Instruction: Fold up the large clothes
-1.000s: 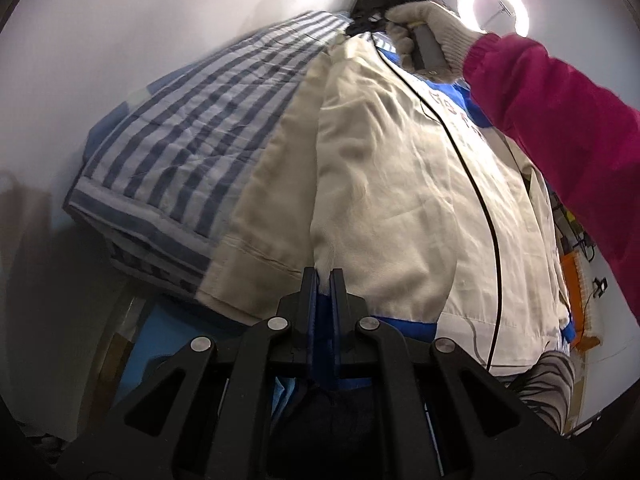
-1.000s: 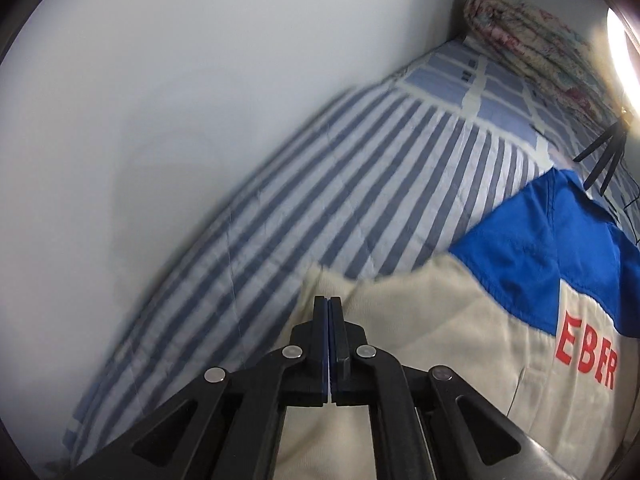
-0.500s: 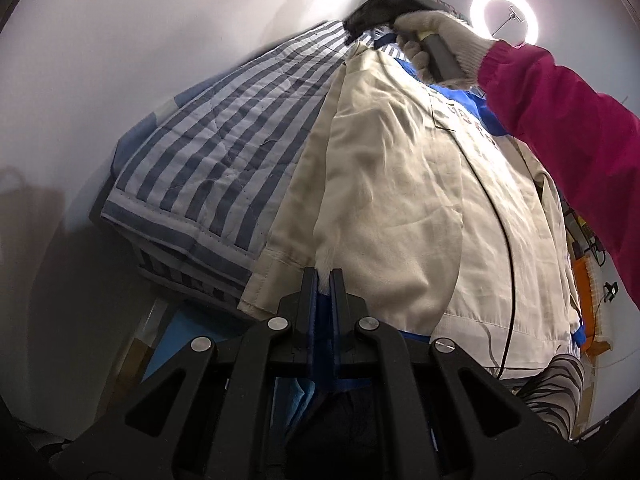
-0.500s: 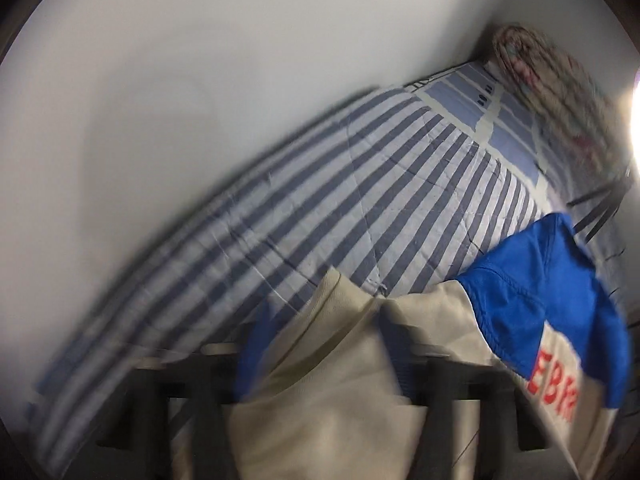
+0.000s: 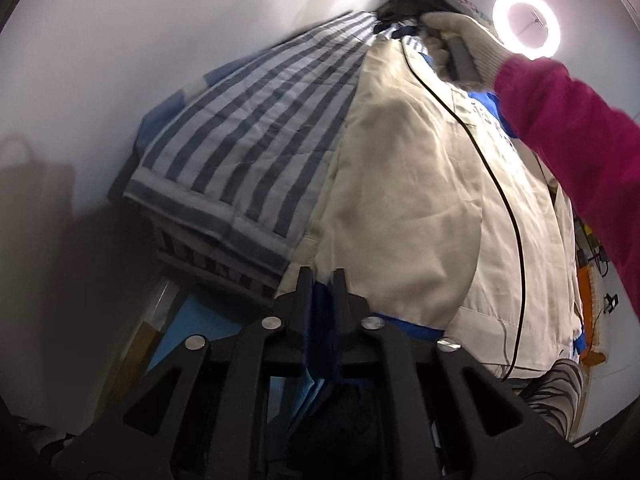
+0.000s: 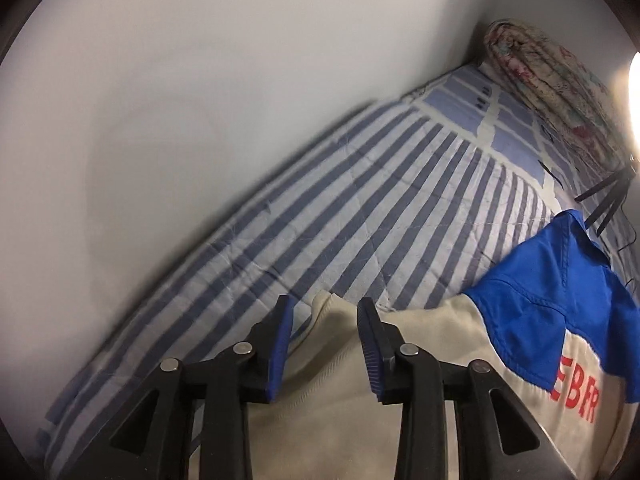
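My left hand-held gripper (image 5: 320,280) pinches the jacket (image 5: 420,200) hem at the near bed (image 6: 320,200) end. My right hand-held gripper (image 6: 325,316) is spread wide over the far edge. The jacket runs long between them.

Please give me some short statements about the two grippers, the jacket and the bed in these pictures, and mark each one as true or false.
1. The right gripper has its jaws open. True.
2. The left gripper is open and holds nothing. False: its jaws are shut on blue cloth of the beige and blue jacket.
3. The jacket lies on a blue-and-white striped bed sheet. True.
4. The jacket's letters are green. False: they are red.
5. A rolled floral quilt lies at the bed's far end. True.
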A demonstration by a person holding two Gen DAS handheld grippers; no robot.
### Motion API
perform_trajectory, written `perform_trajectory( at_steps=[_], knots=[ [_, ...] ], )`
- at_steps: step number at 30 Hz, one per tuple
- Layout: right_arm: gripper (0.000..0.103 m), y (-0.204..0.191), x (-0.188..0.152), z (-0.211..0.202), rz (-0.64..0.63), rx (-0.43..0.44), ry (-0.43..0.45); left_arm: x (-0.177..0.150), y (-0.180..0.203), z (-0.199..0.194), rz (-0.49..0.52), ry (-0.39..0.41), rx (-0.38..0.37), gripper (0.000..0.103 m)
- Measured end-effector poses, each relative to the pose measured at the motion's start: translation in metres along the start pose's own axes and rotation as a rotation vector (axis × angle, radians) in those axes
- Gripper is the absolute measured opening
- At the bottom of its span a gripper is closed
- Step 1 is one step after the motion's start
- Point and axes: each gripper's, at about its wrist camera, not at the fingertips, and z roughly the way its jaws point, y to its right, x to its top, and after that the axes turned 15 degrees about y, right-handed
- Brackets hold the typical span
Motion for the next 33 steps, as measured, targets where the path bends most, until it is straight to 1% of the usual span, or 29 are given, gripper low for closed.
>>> perform_trajectory(
  at_steps=[1, 2, 4, 6, 7, 9, 10, 12, 13, 16, 17, 19, 20, 22, 24, 26, 28, 29, 30, 33],
  knots=[
    [0.033, 0.004, -0.002, -0.016, 0.033, 0.032, 0.018, 0.001, -0.003, -0.003, -0.01, 0.009, 0.003, 0.028],
    [0.034, 0.008, -0.007, -0.038, 0.059, 0.063, 0.042, 0.004, -0.007, -0.008, -0.028, 0.03, -0.001, 0.034],
    [0.034, 0.012, -0.023, -0.08, 0.077, 0.124, 0.067, 0.008, -0.011, -0.018, -0.042, 0.065, -0.015, 0.035],
    [0.034, 0.016, -0.051, -0.116, 0.078, 0.159, 0.07, 0.013, -0.009, -0.024, -0.028, 0.085, -0.029, 0.035],
    [0.034, 0.017, -0.074, -0.136, 0.079, 0.179, 0.059, 0.015, -0.007, -0.025, -0.015, 0.084, -0.037, 0.035],
    [0.034, 0.017, -0.107, -0.154, 0.091, 0.206, 0.033, 0.018, -0.005, -0.024, -0.012, 0.073, -0.059, 0.035],
    [0.034, 0.015, -0.131, -0.163, 0.106, 0.221, 0.013, 0.02, -0.003, -0.022, -0.014, 0.06, -0.071, 0.037],
    [0.034, 0.007, -0.166, -0.172, 0.124, 0.243, -0.019, 0.026, 0.0, -0.016, -0.016, 0.04, -0.082, 0.037],
    [0.033, 0.005, -0.178, -0.173, 0.123, 0.253, -0.033, 0.028, 0.005, -0.013, -0.015, 0.035, -0.083, 0.037],
    [0.033, -0.011, -0.218, -0.174, 0.066, 0.258, -0.076, 0.041, 0.011, -0.003, -0.001, 0.026, -0.07, 0.038],
    [0.03, -0.012, -0.229, -0.169, 0.034, 0.241, -0.093, 0.046, 0.013, 0.002, 0.009, 0.035, -0.047, 0.039],
    [0.029, -0.017, -0.249, -0.157, -0.035, 0.17, -0.134, 0.05, 0.013, 0.012, 0.041, 0.025, -0.021, 0.04],
    [0.029, -0.017, -0.252, -0.159, -0.042, 0.166, -0.1, 0.051, 0.012, 0.019, 0.049, 0.013, -0.008, 0.04],
    [0.029, -0.015, -0.25, -0.164, -0.014, 0.167, -0.108, 0.05, 0.006, 0.033, 0.048, -0.019, -0.014, 0.04],
    [0.029, -0.008, -0.247, -0.182, 0.059, 0.207, -0.066, 0.048, -0.004, 0.05, 0.005, -0.064, -0.028, 0.04],
    [0.032, -0.001, -0.245, -0.198, 0.104, 0.231, -0.023, 0.046, -0.014, 0.055, -0.059, -0.085, -0.062, 0.04],
    [0.034, 0.005, -0.248, -0.215, 0.166, 0.257, 0.01, 0.045, -0.019, 0.056, -0.096, -0.09, -0.093, 0.04],
    [0.036, 0.008, -0.251, -0.219, 0.199, 0.277, 0.012, 0.044, -0.019, 0.056, -0.096, -0.09, -0.099, 0.04],
    [0.037, 0.008, -0.256, -0.222, 0.225, 0.302, 0.005, 0.044, -0.018, 0.057, -0.093, -0.089, -0.1, 0.04],
    [0.036, -0.007, -0.268, -0.224, 0.22, 0.327, -0.015, 0.043, -0.014, 0.062, -0.084, -0.105, -0.112, 0.04]
  ],
)
